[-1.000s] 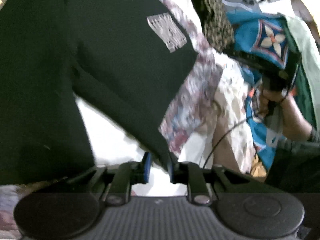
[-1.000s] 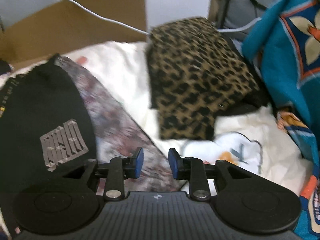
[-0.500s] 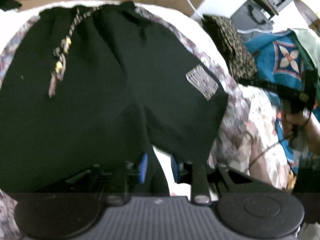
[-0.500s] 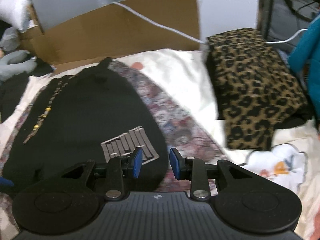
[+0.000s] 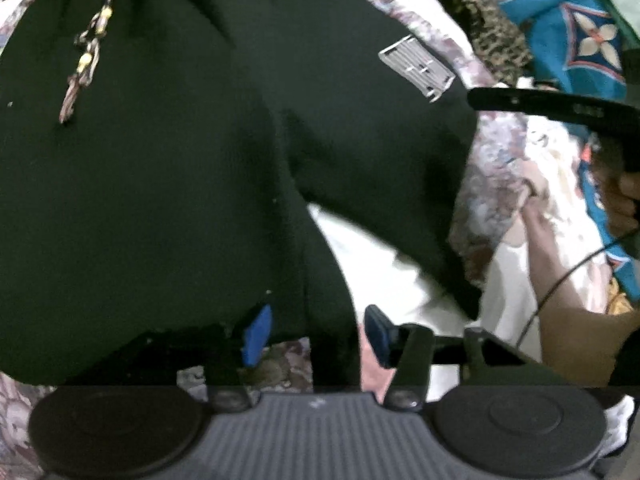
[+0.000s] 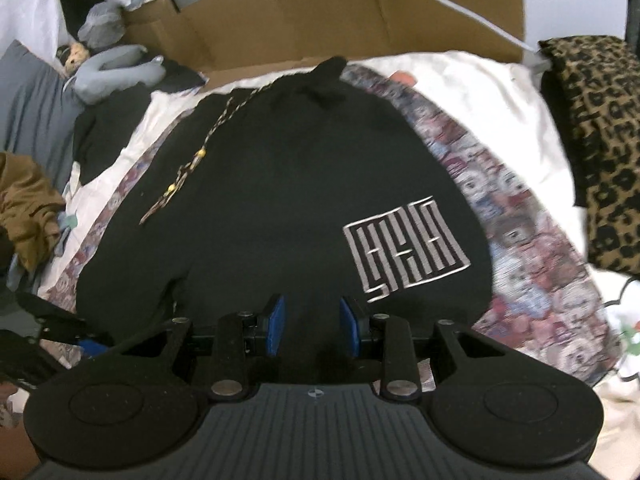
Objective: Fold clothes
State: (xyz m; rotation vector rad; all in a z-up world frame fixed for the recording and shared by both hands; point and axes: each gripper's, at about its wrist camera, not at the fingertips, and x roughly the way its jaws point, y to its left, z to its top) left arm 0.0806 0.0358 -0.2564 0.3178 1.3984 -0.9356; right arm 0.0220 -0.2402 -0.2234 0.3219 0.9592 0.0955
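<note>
Black shorts (image 6: 280,200) with a silver maze logo (image 6: 404,250) and a braided drawstring (image 6: 192,168) lie flat on a patterned bedspread (image 6: 532,280). In the left wrist view the shorts (image 5: 180,160) fill the frame, logo (image 5: 416,66) at the upper right. My left gripper (image 5: 316,334) is open, its blue pads on either side of the hem of the left leg. My right gripper (image 6: 312,326) is open just over the hem of the right leg, below the logo. The right gripper also shows in the left wrist view (image 5: 560,110), held by a hand.
A leopard-print folded cloth (image 6: 596,152) lies at the right. A cardboard box (image 6: 320,12) stands behind the bed. A grey plush toy (image 6: 108,72) and brown cloth (image 6: 24,204) lie at the left. A teal patterned blanket (image 5: 580,40) is at the far right.
The shorts have come down from hanging to lying spread on the bed. My left gripper has opened off the hem. My right gripper has swung left from the leopard cloth over the shorts and opened wider.
</note>
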